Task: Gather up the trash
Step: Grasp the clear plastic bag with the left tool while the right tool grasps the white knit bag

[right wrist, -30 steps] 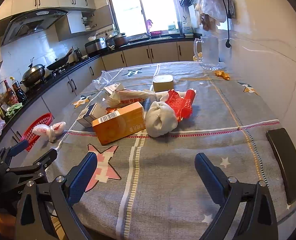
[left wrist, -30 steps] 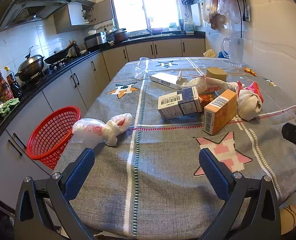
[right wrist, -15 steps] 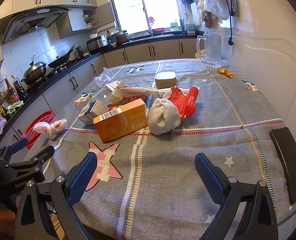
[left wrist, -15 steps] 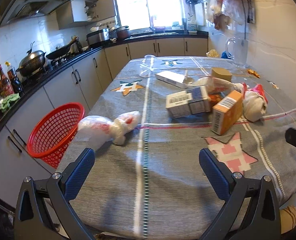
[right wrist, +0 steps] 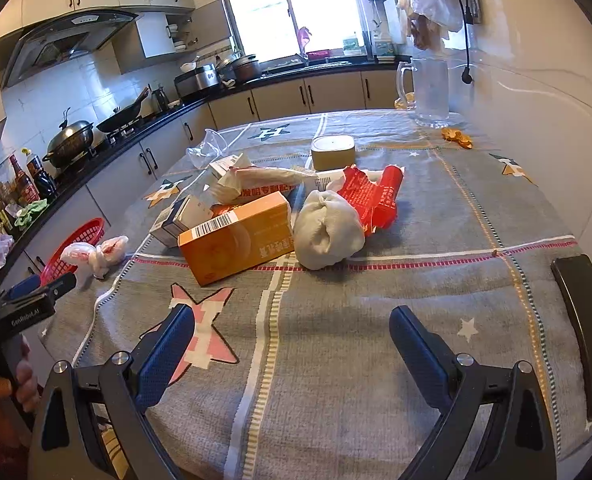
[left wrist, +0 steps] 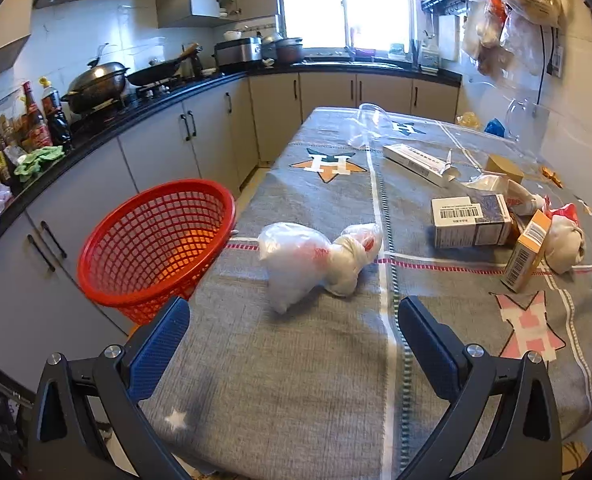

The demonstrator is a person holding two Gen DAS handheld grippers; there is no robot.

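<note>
Left gripper (left wrist: 294, 330) hovers low over the table (left wrist: 296, 380), jaws spread, empty, aimed at the knotted plastic bag (left wrist: 315, 258) beside the red basket (left wrist: 156, 240). Right gripper (right wrist: 292, 340) likewise spread, facing the orange box (right wrist: 236, 236).

Left wrist cam looks along my left hand-held gripper (left wrist: 294, 334) from the near edge of the table (left wrist: 296, 380), low over the cloth, facing the window and angled toward the red basket (left wrist: 156, 240) at the table's left side. Right wrist cam sits on my right hand-held gripper (right wrist: 292, 344), same near edge, further right, also facing the window. Both views share the orange box (left wrist: 527, 252) (right wrist: 236, 236), the knotted plastic bag (left wrist: 311, 258) (right wrist: 96, 254), basket (right wrist: 76, 248) and kitchen counter. Right cam also catches my left hand-held gripper (right wrist: 32, 296) at its left edge.
</note>
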